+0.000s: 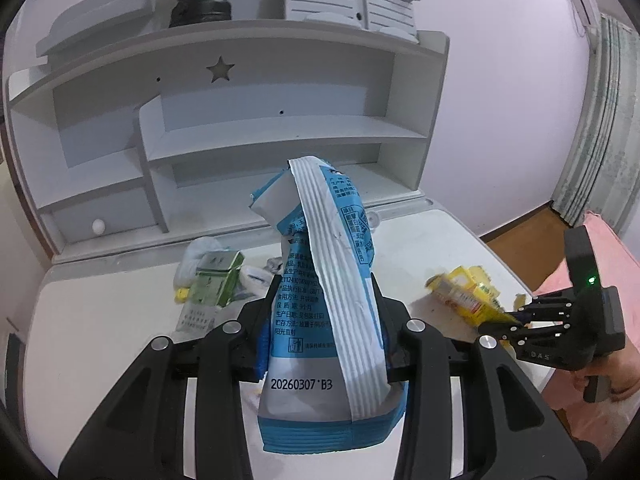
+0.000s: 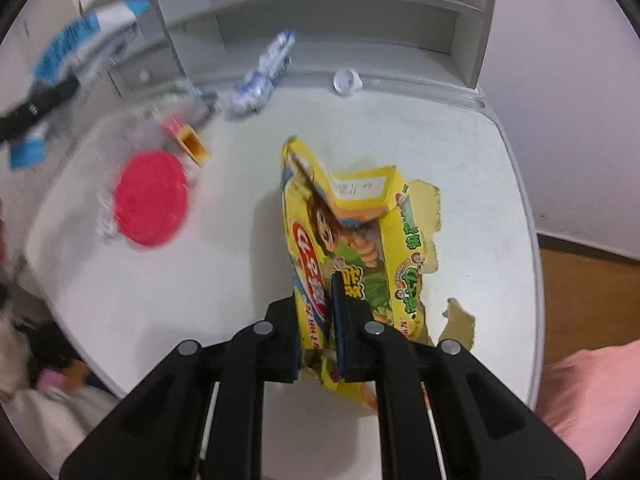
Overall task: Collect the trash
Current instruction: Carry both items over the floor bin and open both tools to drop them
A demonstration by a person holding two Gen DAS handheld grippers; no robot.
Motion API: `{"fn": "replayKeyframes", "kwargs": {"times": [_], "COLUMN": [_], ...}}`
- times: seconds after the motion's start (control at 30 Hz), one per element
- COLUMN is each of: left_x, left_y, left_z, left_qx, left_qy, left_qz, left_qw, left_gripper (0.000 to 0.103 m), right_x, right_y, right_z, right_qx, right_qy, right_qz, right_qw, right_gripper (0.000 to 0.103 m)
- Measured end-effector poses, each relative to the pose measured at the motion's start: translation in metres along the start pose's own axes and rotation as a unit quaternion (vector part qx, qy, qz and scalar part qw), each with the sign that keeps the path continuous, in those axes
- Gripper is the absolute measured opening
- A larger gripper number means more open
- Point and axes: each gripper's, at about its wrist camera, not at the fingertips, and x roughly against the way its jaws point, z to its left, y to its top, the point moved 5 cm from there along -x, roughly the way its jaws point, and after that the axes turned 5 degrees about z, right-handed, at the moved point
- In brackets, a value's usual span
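Note:
My left gripper [image 1: 326, 312] is shut on a blue and white snack bag [image 1: 320, 304] and holds it upright above the white desk [image 1: 100, 320]. The bag also shows, blurred, in the right wrist view [image 2: 80, 48]. My right gripper [image 2: 316, 320] is shut on a torn yellow cardboard box [image 2: 348, 232] that rests on the desk. In the left wrist view the right gripper [image 1: 508, 320] and the yellow box [image 1: 464, 292] are at the right.
A green carton [image 1: 216, 280] and crumpled white wrappers [image 1: 256, 276] lie at the back of the desk. A red round lid [image 2: 152, 196], a small orange box [image 2: 192, 142], a blue-white wrapper [image 2: 264, 76] and a clear cap [image 2: 346, 80] lie nearby. A white shelf unit [image 1: 240, 128] stands behind.

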Motion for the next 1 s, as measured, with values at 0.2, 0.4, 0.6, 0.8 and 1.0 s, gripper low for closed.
{"fn": "replayKeyframes", "kwargs": {"times": [0.2,0.4,0.6,0.8,1.0], "left_x": [-0.002,-0.003,-0.005,-0.038,-0.153], "left_y": [-0.006,-0.001,-0.013,-0.117,-0.280], "left_z": [0.014,-0.037,-0.191,-0.375,-0.443], "left_qx": [0.012,-0.046,-0.173,-0.332,-0.412], "left_qy": [-0.002,-0.045,-0.182,-0.294,-0.243], "left_qz": [0.006,0.011,0.036,0.155,0.348], "left_qw": [0.9999,0.9979,0.9672,0.8826,0.8063], "left_gripper": [0.039,0.039,0.039,0.039,0.038], "right_x": [-0.007,0.034,0.130,0.124,-0.011], "right_y": [0.001,-0.013,-0.101,-0.242,-0.386], "right_z": [-0.008,-0.053,-0.133,-0.205,-0.242], "right_qx": [-0.002,-0.126,-0.241,-0.373,-0.500], "right_qy": [-0.027,0.118,0.112,0.067,0.095], "right_qz": [0.002,-0.054,-0.137,-0.101,0.010], "right_qw": [1.000,0.984,0.954,0.920,0.861], "right_gripper": [0.011,0.009,0.009,0.009,0.009]}}
